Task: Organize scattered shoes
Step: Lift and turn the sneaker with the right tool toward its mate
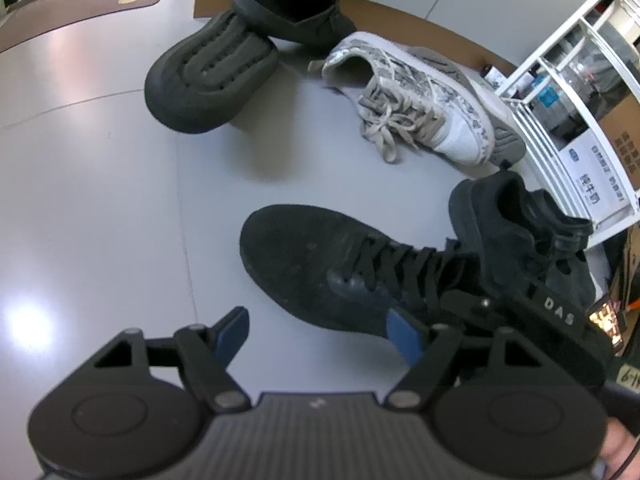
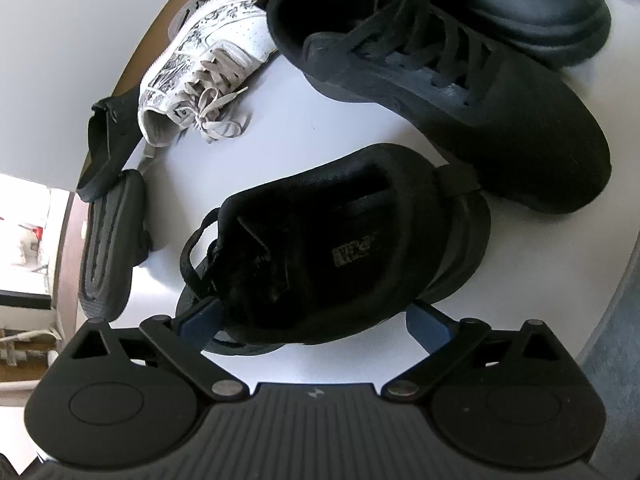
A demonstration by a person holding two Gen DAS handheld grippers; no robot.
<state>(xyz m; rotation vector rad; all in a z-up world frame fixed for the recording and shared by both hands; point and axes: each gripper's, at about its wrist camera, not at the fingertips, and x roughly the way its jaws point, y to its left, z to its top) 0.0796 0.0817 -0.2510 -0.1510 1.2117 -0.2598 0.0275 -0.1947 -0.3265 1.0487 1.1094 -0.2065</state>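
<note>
Left wrist view. I counted five shoes on the grey floor (image 1: 92, 200): two dark grey ridged slip-ons (image 1: 208, 84), one overlapping the other's heel end; one white patterned sneaker (image 1: 404, 100) with beige laces, and a grey sole (image 1: 508, 140) lying behind it, which I could not tell to be a separate shoe; two black lace-up sneakers (image 1: 320, 264), the nearer with its toe pointing away from me, the farther beside a white wire rack (image 1: 560, 92). My left hand-held gripper (image 1: 318, 334) stood wide with nothing between its blue pads; the right pad lay close beside the nearer black sneaker.

Right wrist view. I counted three black shoes, one white patterned sneaker (image 2: 212, 60) and two dark slip-ons (image 2: 108, 240). My right hand-held gripper (image 2: 316, 324) stood wide, straddling the black sneaker (image 2: 336, 248) seen from above; whether the pads touched it I could not tell.
</note>
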